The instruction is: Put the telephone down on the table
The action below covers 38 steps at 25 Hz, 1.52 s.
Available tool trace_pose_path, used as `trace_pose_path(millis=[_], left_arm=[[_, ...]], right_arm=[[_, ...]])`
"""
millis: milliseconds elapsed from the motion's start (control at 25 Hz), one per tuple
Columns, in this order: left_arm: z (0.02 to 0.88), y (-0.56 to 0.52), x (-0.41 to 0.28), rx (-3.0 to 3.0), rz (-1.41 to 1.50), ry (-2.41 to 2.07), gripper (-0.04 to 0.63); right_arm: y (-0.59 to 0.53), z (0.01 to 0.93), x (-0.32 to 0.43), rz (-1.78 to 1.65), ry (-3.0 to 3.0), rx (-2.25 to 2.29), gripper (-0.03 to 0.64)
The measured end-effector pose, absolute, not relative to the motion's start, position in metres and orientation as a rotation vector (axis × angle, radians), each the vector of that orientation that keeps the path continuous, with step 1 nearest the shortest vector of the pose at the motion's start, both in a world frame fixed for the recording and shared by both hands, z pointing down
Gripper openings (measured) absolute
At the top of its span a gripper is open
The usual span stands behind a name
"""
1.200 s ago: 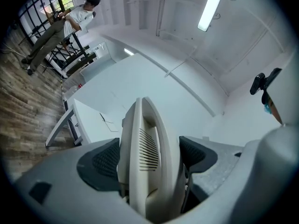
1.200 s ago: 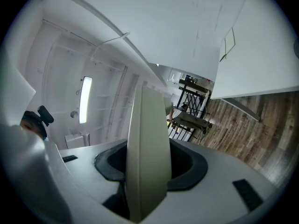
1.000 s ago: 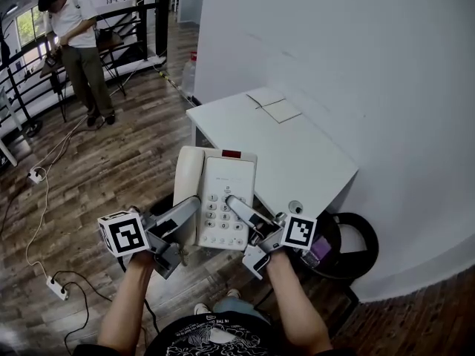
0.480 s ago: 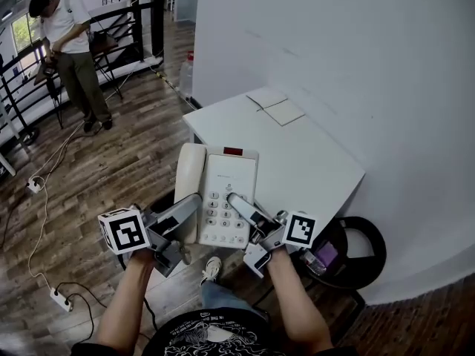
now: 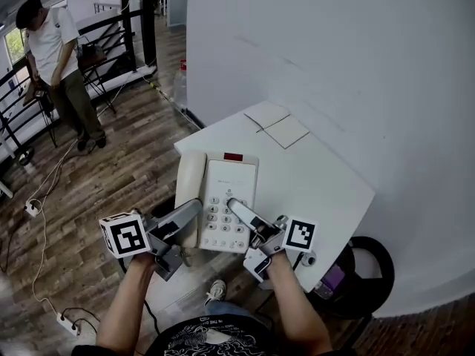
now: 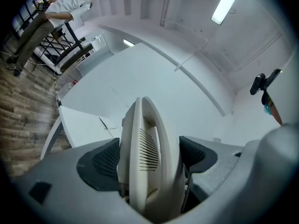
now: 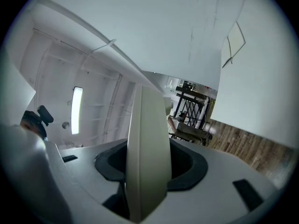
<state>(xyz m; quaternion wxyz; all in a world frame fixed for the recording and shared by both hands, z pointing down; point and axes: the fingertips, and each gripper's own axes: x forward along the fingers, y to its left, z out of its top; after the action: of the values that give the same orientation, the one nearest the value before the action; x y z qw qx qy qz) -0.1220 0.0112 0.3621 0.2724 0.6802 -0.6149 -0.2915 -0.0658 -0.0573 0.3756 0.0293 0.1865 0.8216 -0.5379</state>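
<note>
Since a moment ago, the telephone (image 5: 226, 191) has come further over the white table (image 5: 319, 176) and hangs above its near left edge. My left claw (image 5: 187, 212) clamps its handset side, my right claw (image 5: 239, 210) its keypad side; a person (image 5: 52, 58) stands far left.

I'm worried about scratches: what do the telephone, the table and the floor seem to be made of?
Telephone: cream moulded plastic, smooth, with moulded grille slots. Table: white, matte, likely laminate board, not certain. Floor: brown planks with visible grain, wood or wood-look laminate.
</note>
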Motion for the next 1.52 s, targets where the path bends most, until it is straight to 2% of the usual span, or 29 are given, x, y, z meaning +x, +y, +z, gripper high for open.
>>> trace_pose_path(millis=[360,920,1520], left_arm=[[0.362,-0.057,-0.192,1.825,-0.790,-1.609,0.388],[0.390,-0.105,-0.235,1.839,-0.746,-1.554,0.390],[0.432,-0.206,-0.341,1.840,-0.602,-1.318,0.388]], right_arm=[[-0.124,0.373,-0.132,-1.675,2.539,0.511,0.198],[-0.170,0.402,-0.171,-1.680,2.518,0.438,0.198],[-0.253,0.435,-0.261,-1.693,2.445,0.081,0.186]])
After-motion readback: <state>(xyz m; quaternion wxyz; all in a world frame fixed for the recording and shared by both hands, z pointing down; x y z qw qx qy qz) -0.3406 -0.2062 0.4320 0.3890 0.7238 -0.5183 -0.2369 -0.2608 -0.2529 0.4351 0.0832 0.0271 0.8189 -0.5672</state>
